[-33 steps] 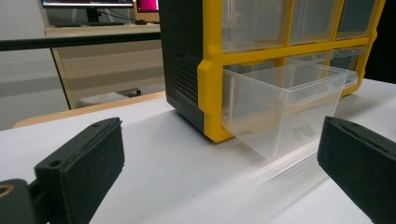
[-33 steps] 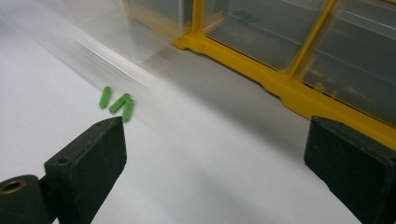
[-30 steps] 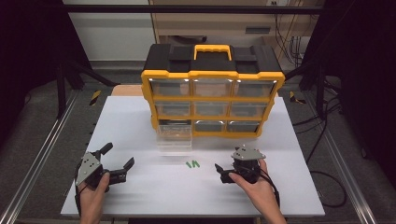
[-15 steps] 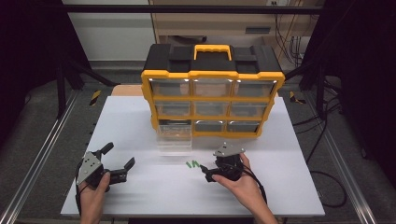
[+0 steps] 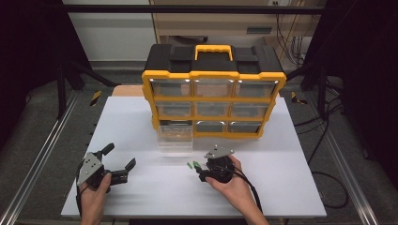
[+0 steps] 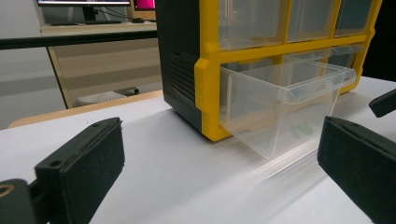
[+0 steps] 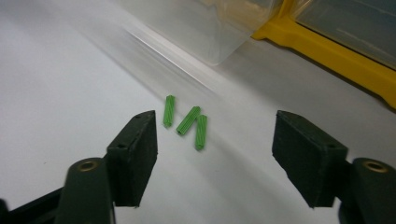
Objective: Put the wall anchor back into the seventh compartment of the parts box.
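Note:
Three small green wall plugs (image 7: 187,121) lie together on the white table, seen from above as a green cluster (image 5: 193,165) in front of the pulled-out clear drawer (image 5: 175,137). My right gripper (image 5: 201,171) sits just right of them, its jaws apart and pointing at them; the jaws have just been closing, and in the right gripper view (image 7: 215,161) the plugs lie a little ahead of the pads, untouched. My left gripper (image 5: 118,161) rests open at the front left of the table, and its own view (image 6: 224,172) looks at the clear drawer (image 6: 285,100).
A yellow and black organiser (image 5: 213,91) with clear drawers stands at the back middle of the white table (image 5: 291,187). Its bottom-left drawer is pulled out. Metal rails run along both table sides.
My right gripper has moved left across the table toward the green plugs, and its jaws stand narrower than before. The left gripper has stayed put.

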